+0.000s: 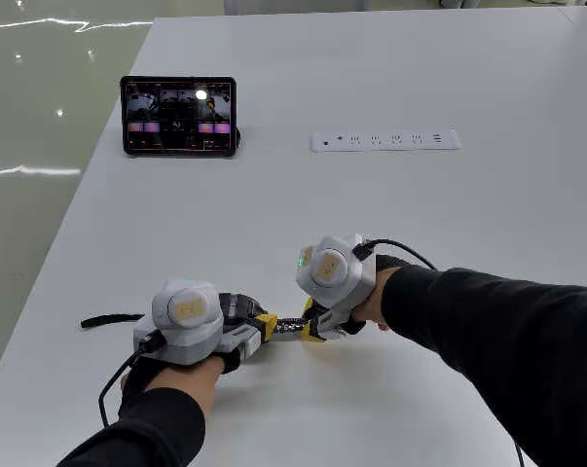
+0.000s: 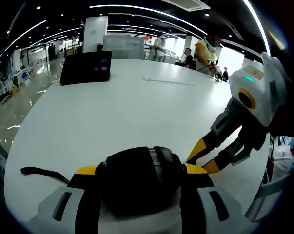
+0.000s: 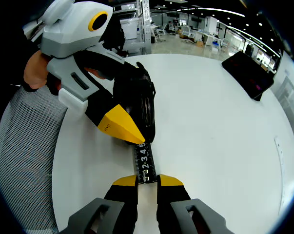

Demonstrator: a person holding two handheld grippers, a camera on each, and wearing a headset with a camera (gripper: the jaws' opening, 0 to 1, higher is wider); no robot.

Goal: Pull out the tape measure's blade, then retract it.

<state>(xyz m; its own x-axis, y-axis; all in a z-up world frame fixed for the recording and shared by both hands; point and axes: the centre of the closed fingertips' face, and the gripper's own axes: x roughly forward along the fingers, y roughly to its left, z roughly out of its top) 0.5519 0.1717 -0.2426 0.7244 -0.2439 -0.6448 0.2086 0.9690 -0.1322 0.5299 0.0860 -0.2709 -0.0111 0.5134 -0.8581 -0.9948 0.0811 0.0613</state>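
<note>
1. Head view: the left gripper [image 1: 265, 324] and right gripper [image 1: 311, 331] meet tip to tip low over the white worktop [image 1: 371, 204].
2. Left gripper's jaws clamp the black tape measure [image 2: 139, 187] by its case.
3. Right gripper's jaws sit nearly closed, pinching the end of the blade [image 3: 144, 163], which reaches a short way out of the case.
4. Farther back lie a tablet [image 1: 179, 115] and a power strip [image 1: 385, 141].

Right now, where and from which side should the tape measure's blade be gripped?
Grip the numbered flat blade at its free tip, coming end-on from the side away from the black tape measure case: it juts straight out there.
</note>
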